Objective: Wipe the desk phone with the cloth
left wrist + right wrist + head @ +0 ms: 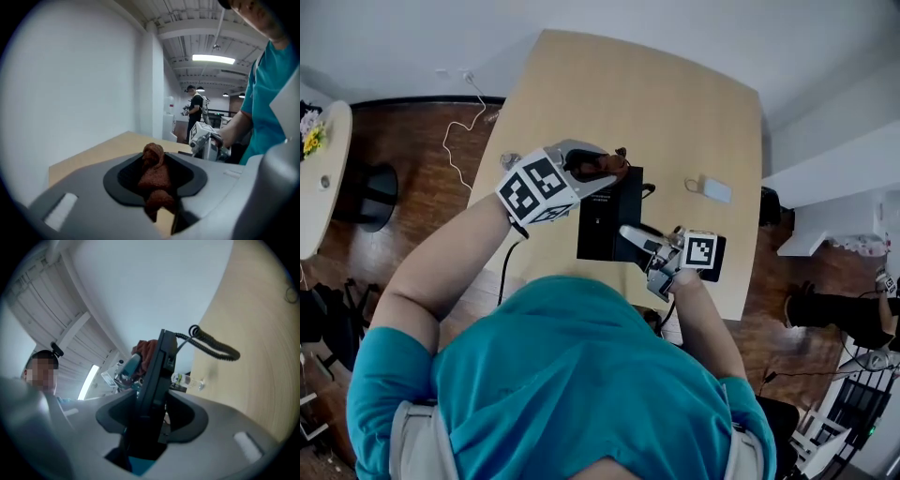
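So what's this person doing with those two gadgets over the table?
A person in a teal shirt is cleaning a black desk phone at a light wooden table. The left gripper has its jaws closed on a bunched reddish-brown cloth, held at the phone's far end. The right gripper clamps the phone's near edge between its jaws, apparently to steady it.

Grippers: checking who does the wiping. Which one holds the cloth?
The left gripper: its jaws clamp the reddish-brown cloth, while the right gripper grips the black desk phone.
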`<state>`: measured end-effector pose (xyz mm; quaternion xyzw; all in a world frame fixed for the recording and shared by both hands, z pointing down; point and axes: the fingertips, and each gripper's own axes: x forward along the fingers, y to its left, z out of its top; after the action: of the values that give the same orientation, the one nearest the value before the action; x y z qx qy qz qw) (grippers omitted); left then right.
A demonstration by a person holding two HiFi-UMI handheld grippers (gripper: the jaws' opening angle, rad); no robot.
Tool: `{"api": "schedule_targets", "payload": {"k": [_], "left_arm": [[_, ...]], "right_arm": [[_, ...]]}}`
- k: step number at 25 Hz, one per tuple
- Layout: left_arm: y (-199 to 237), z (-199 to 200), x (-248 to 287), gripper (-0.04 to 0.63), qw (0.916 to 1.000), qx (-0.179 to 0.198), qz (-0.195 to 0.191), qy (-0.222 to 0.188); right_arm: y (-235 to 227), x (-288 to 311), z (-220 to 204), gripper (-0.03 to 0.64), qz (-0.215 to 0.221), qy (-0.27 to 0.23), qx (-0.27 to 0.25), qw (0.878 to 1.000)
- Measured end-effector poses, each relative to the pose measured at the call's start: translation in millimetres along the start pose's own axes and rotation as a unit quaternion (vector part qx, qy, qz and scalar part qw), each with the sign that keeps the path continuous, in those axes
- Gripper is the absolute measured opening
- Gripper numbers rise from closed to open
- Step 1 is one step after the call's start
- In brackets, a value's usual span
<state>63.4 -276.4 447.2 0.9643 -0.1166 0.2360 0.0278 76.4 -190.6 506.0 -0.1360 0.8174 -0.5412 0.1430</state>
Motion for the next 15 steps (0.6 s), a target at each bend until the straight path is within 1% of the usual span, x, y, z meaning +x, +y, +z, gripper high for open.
{"api": "schedule_targets", "payload": {"k": [1, 4, 7, 12, 15], "left_arm": [[-2.0, -3.7, 2.8, 0.144, 0.9999, 0.004, -0.005, 0.01], [-12.8, -12.7, 6.4, 0.143, 0.9993, -0.005, -0.027, 0.026], [-36.3, -20.7, 6.1, 0.141, 0.9972, -0.016, -0.064, 0.033], [-86.7, -41.1, -5.0, 0.141, 0.9898, -0.021, -0.131, 0.051], [-112.2, -42.1, -1.8, 0.141, 0.9859, -0.023, -0.156, 0.057]], "right_arm": [[-0.5, -0.4, 0.3, 0.195, 0.002, -0.004, 0.003, 1.0], [-3.3, -3.0, 0.7, 0.195, 0.008, -0.024, 0.014, 1.0], [-8.1, -8.4, 3.4, 0.195, 0.005, -0.042, 0.016, 0.999], [-16.0, -15.3, 5.2, 0.195, -0.007, -0.06, 0.01, 0.998], [-19.1, -30.3, 15.0, 0.195, -0.009, -0.075, 0.011, 0.997]]}}
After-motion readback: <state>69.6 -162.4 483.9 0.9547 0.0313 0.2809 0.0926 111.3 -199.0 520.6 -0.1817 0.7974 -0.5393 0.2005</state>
